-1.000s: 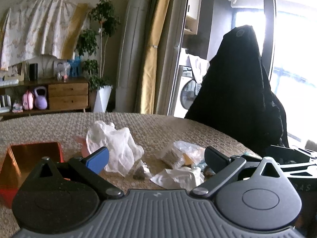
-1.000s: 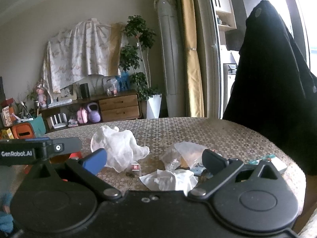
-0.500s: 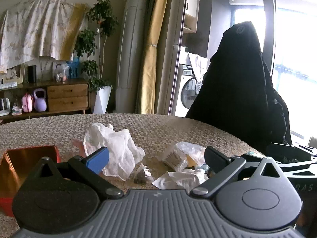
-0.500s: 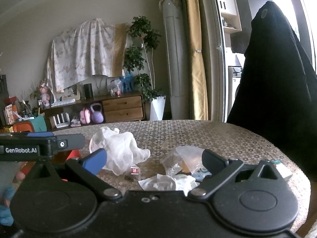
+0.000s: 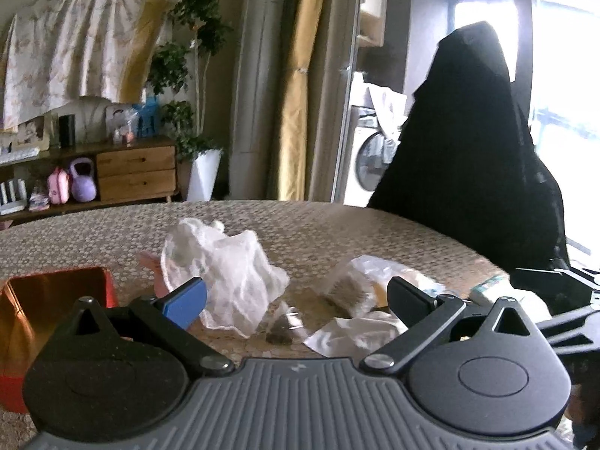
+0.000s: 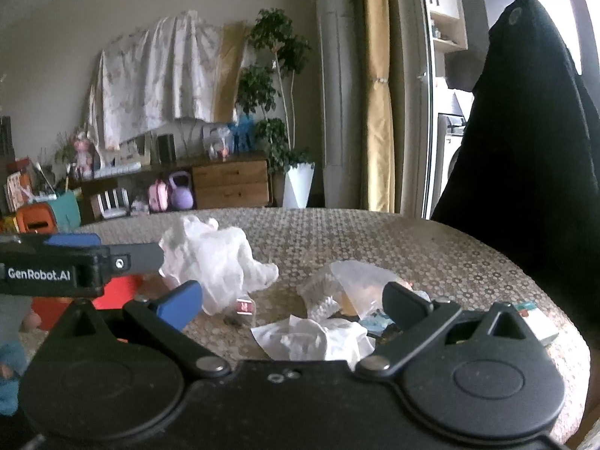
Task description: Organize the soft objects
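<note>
Patterned table (image 5: pixel 337 232) carries a crumpled white cloth (image 5: pixel 228 273) and tissue (image 6: pixel 318 337). Both claws, left claw (image 5: pixel 296 296) and right claw (image 6: pixel 292 300), hover spread wide, empty.

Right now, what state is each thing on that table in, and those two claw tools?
left gripper: open, empty
right gripper: open, empty
white cloth: crumpled, lying loose on the table
crumpled tissue: wadded, lying near the right gripper
clear plastic bag: rumpled, something inside it
red box: open on top, upright
</note>
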A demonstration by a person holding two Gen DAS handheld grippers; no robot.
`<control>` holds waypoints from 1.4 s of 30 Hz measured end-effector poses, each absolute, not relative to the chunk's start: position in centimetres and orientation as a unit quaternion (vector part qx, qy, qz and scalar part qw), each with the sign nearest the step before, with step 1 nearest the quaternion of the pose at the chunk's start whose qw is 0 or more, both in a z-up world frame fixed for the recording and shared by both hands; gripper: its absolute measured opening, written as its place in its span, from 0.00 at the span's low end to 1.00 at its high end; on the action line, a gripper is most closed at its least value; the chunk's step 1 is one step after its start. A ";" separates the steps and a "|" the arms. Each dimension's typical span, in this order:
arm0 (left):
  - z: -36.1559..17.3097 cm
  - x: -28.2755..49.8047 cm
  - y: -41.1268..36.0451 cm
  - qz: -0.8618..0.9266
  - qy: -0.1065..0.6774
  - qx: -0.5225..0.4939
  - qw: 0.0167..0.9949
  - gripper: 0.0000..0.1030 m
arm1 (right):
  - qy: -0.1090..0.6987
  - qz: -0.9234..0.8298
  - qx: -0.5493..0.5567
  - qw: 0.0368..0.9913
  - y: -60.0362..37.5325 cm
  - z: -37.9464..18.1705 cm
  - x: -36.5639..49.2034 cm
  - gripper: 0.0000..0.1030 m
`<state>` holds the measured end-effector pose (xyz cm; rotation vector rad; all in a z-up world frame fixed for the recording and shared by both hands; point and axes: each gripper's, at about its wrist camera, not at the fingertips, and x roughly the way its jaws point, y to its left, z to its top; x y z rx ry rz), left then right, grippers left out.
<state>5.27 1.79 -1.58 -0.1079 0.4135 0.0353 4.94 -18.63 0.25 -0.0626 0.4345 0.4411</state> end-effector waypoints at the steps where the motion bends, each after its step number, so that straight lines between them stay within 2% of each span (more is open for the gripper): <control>1: -1.7 5.7 2.1 0.024 0.208 -0.053 0.976 1.00 | 0.219 0.219 -0.038 0.950 -18.5 0.0 5.4 0.99; 11: -4.5 12.7 3.7 0.083 0.234 0.006 0.969 1.00 | 0.260 0.235 -0.092 0.932 -17.5 -3.3 9.6 0.97; 21: -6.5 19.0 4.2 0.140 0.266 0.002 0.954 1.00 | 0.306 0.255 -0.126 0.909 -16.0 -6.0 12.7 0.92; 25: -7.7 20.5 3.9 0.155 0.275 0.013 0.949 1.00 | 0.318 0.258 -0.133 0.903 -15.6 -7.0 13.8 0.86; 34: -9.6 22.3 3.3 0.166 0.294 0.045 0.940 1.00 | 0.343 0.263 -0.143 0.890 -15.4 -9.3 15.2 0.85; 38: -9.9 22.7 3.5 0.174 0.295 0.051 0.938 1.00 | 0.346 0.258 -0.158 0.888 -15.1 -9.9 15.3 0.81; 39: -9.9 22.7 3.5 0.174 0.293 0.052 0.939 0.99 | 0.347 0.257 -0.160 0.888 -15.0 -10.0 15.4 0.79; 41: -9.8 22.7 3.5 0.177 0.290 0.056 0.939 0.88 | 0.348 0.253 -0.162 0.888 -15.0 -10.1 15.4 0.75; 42: -9.7 22.6 3.5 0.178 0.288 0.058 0.939 0.86 | 0.348 0.252 -0.164 0.888 -15.0 -10.2 15.4 0.72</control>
